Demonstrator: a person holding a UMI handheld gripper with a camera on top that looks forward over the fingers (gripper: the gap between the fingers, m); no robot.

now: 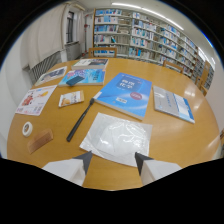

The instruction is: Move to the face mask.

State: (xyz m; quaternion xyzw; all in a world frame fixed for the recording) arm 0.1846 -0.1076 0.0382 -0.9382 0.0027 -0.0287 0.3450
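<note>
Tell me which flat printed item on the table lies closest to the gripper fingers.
The white packaged face mask, just ahead of the open gripper; the blue book lies beyond it.

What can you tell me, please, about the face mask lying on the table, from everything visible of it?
The face mask is white and sealed in a clear, glossy plastic packet, roughly square, lying flat on the wooden table. The mask shows through as a pale, softly creased shape. It sits just ahead of the tool, whose two fingers are open; the packet's near edge reaches about to their tips. A dark pen lies to one side, a blue book just beyond. Whether either touches the packet I cannot tell.
</note>
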